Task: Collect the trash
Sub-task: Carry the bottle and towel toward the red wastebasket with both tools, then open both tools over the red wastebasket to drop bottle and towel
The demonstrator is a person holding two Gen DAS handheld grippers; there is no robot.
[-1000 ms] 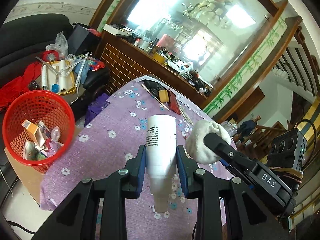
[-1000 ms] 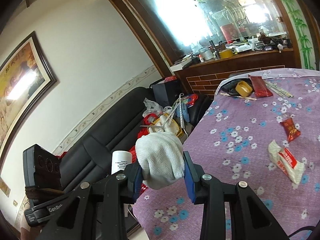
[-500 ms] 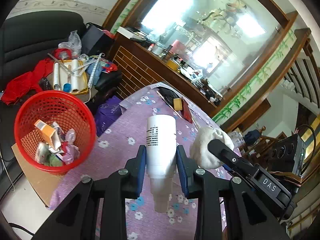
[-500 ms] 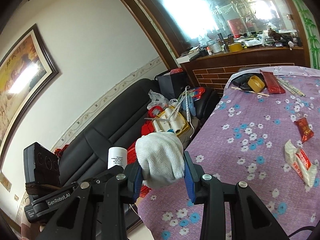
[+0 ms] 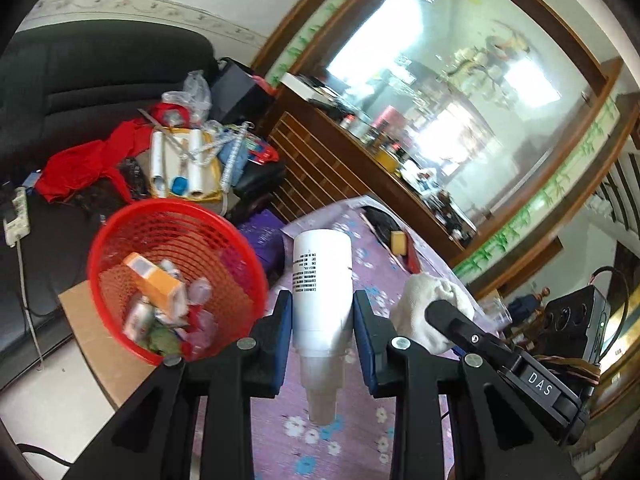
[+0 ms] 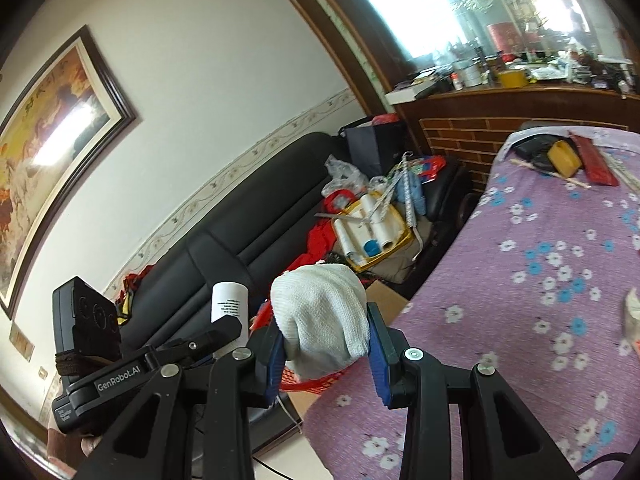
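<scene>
Left wrist view: the left tongs (image 5: 322, 330) are clamped on a white plastic bottle (image 5: 322, 292), blue pads pressing both sides of its body, the narrow neck pointing back toward the camera and the flat base pointing away. The bottle is held above the edge of the counter (image 5: 360, 432), which carries a purple cloth with a flower print. Just to the left and below stands a red mesh basket (image 5: 120, 236) on a sheet of cardboard (image 5: 92, 344); it contains an orange carton (image 5: 154, 284) and assorted wrappers. Beyond the basket, a black sofa (image 5: 80, 68) carries a red cloth, paper rolls and bags.

Right wrist view: the right tongs (image 6: 326, 344) are clamped on a crumpled white cloth wad (image 6: 320, 316), which bulges out between the blue pads. The wad is held beside the counter edge, above part of the red basket rim (image 6: 316, 382) visible just below it. The left tongs and the bottle (image 6: 230, 304) appear immediately to the left, close alongside. On the counter, a white and red wrapper (image 6: 632, 316) lies at the right edge of the view, and a yellow object (image 6: 564, 156) and a red packet (image 6: 596, 162) lie at the far end.
</scene>
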